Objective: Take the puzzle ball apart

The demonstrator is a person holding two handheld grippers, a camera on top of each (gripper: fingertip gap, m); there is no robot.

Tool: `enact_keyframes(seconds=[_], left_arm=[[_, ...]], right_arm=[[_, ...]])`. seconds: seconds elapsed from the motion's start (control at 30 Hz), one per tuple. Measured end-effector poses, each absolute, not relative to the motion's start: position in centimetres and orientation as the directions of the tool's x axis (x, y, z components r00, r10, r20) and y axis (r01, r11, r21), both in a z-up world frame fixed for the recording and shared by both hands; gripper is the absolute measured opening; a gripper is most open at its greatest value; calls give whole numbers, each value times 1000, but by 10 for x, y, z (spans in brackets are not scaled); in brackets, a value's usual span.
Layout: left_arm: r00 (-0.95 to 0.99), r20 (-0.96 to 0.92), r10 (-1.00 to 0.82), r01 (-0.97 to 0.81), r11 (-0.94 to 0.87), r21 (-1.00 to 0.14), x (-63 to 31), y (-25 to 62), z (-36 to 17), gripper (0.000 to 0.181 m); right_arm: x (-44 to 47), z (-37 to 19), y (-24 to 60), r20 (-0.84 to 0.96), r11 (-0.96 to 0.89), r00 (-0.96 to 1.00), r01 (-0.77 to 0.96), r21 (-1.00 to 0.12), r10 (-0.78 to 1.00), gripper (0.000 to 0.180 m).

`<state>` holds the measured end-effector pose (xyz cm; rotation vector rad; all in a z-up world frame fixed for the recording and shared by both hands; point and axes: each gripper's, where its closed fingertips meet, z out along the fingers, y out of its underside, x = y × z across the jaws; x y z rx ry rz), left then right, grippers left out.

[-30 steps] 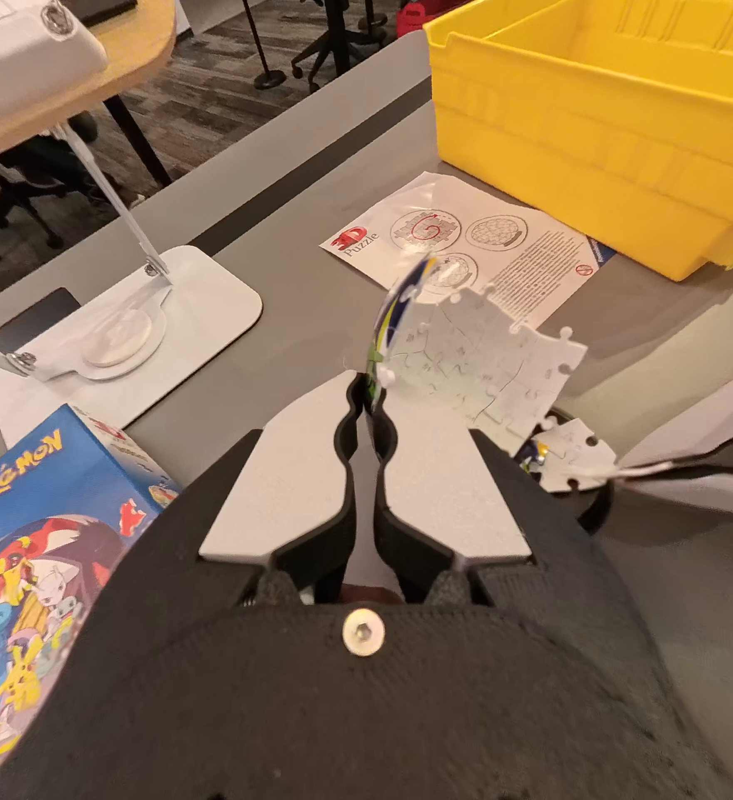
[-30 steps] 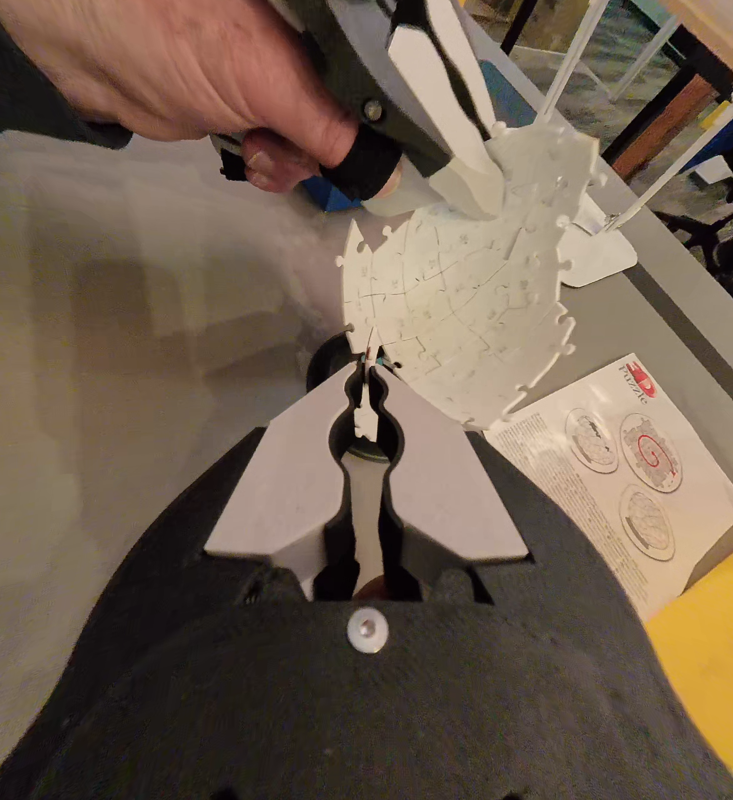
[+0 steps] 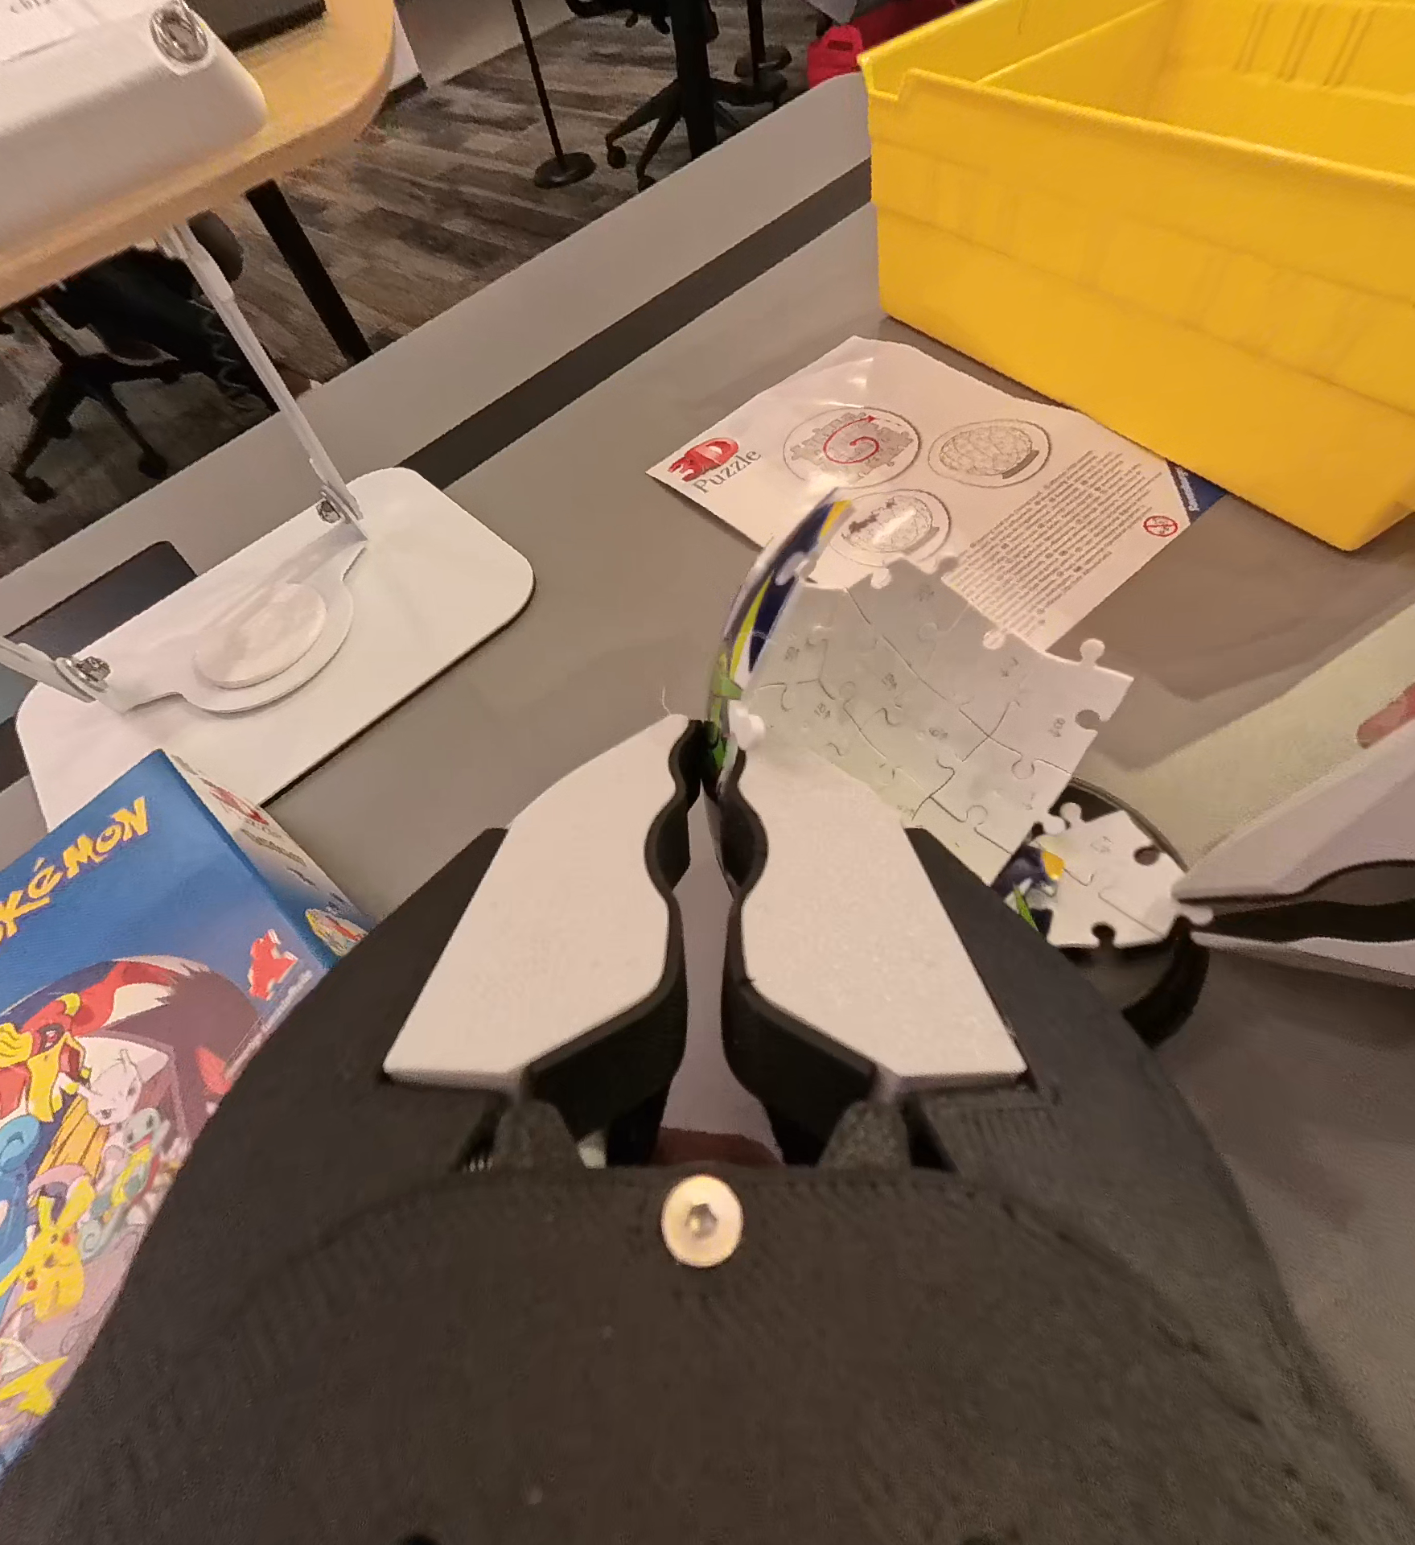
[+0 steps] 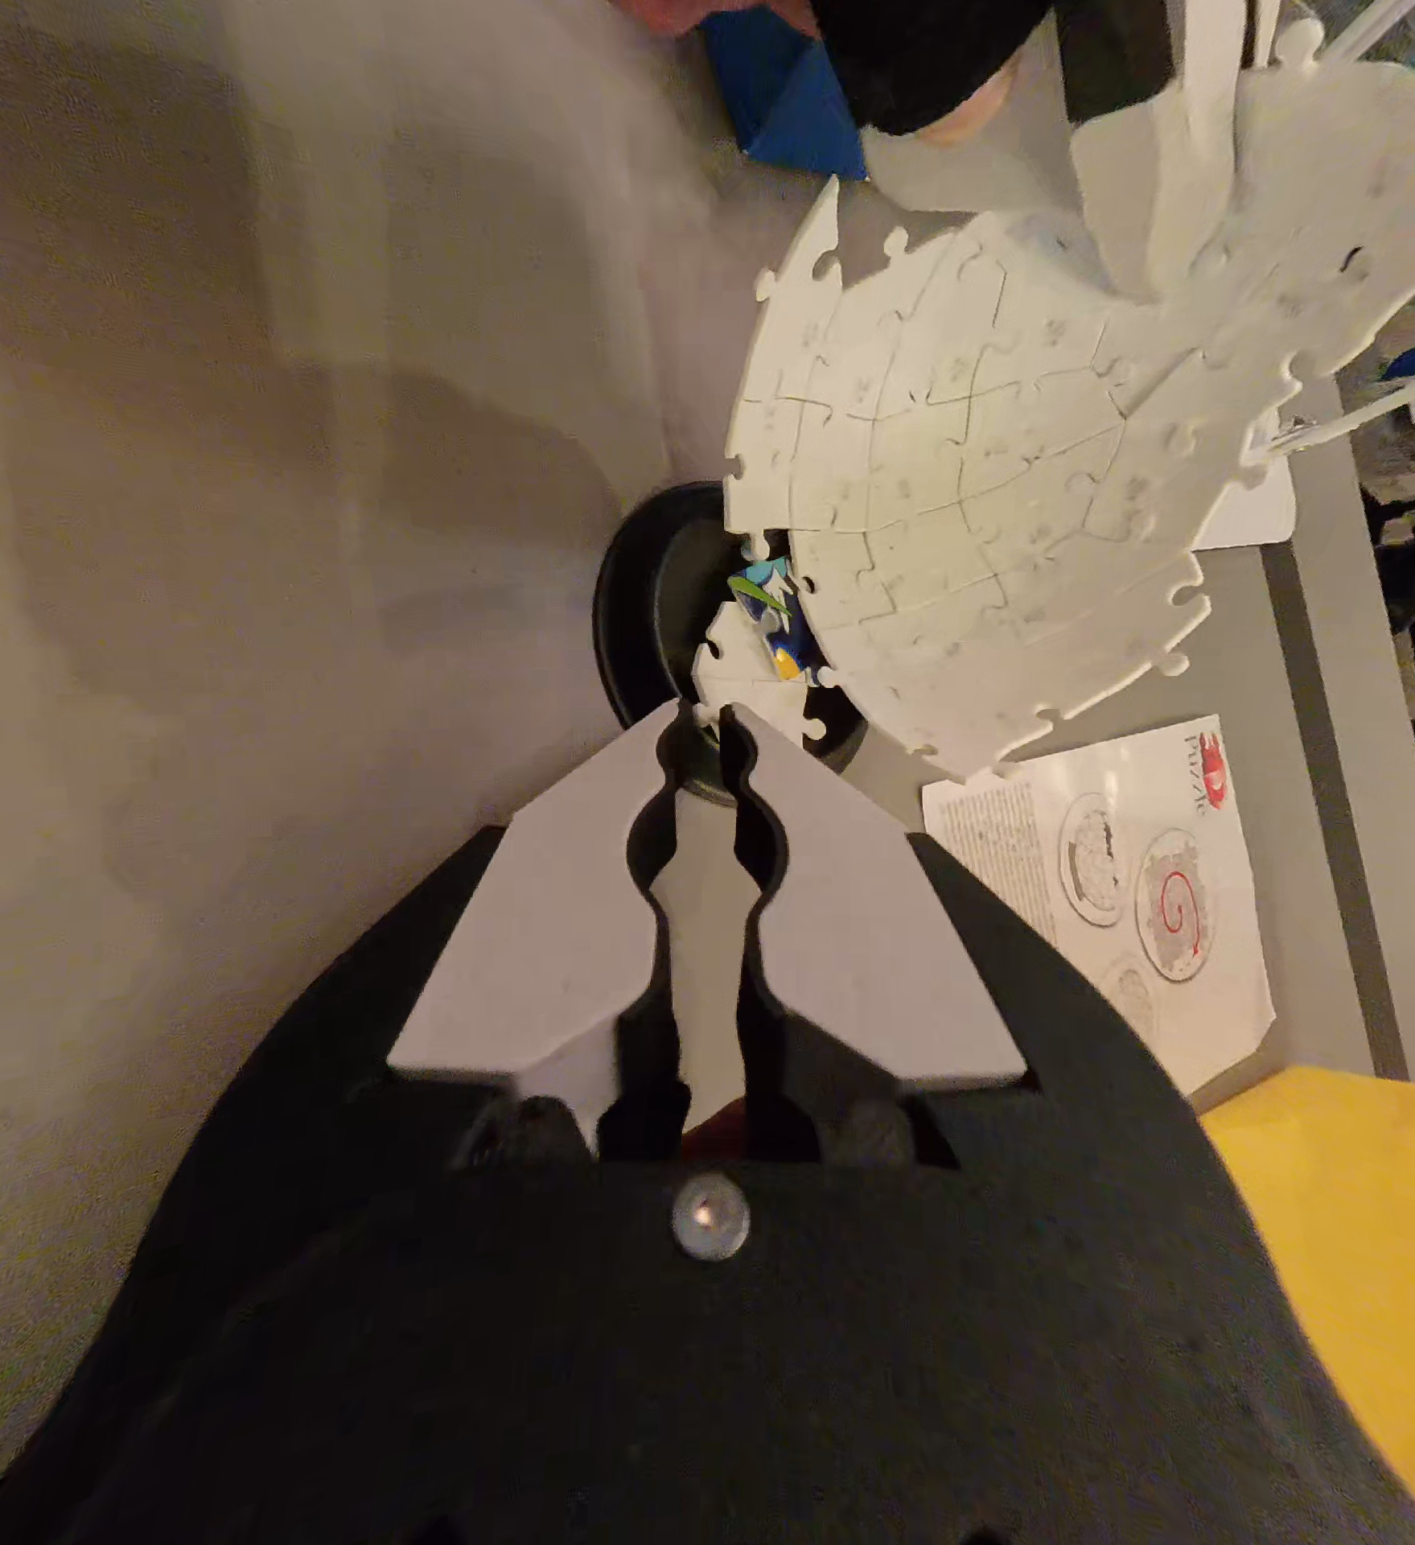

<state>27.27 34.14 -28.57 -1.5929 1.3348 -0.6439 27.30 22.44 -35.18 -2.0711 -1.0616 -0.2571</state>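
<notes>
White shell section (image 3: 921, 711) sits pinched in the closed left gripper (image 3: 708, 752); at its 4 o'clock, the right gripper (image 4: 708, 711) clamps a small fragment (image 4: 737, 669). Pulling hard could scatter loose pieces or bend interlocking tabs.

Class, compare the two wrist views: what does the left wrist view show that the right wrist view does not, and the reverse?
Only the left wrist view shows the open top of the yellow bin and the picture face of the blue puzzle box. Only the right shows the whole hollow white inside of the puzzle shell. Both show the instruction sheet, the black stand and both grippers shut on puzzle pieces.
</notes>
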Motion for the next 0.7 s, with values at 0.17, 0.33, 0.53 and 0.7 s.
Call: enact_keyframes(seconds=[0.17, 0.33, 0.53, 0.7], left_arm=[[285, -133, -949, -459, -13, -889, 274, 344, -292, 2], [274, -139, -952, -475, -8, -880, 276, 343, -295, 3], [253, -134, -958, -482, -5, -876, 276, 340, -297, 15], [242, -136, -961, -448, 14, -894, 274, 339, -288, 26]], right_arm=[[270, -338, 225, 473, -329, 666, 720, -612, 577, 1], [269, -320, 217, 336, -345, 759, 580, -738, 557, 0], [275, -304, 210, 172, -375, 838, 402, -835, 517, 0], [279, -293, 209, 108, -377, 859, 328, -866, 500, 0]])
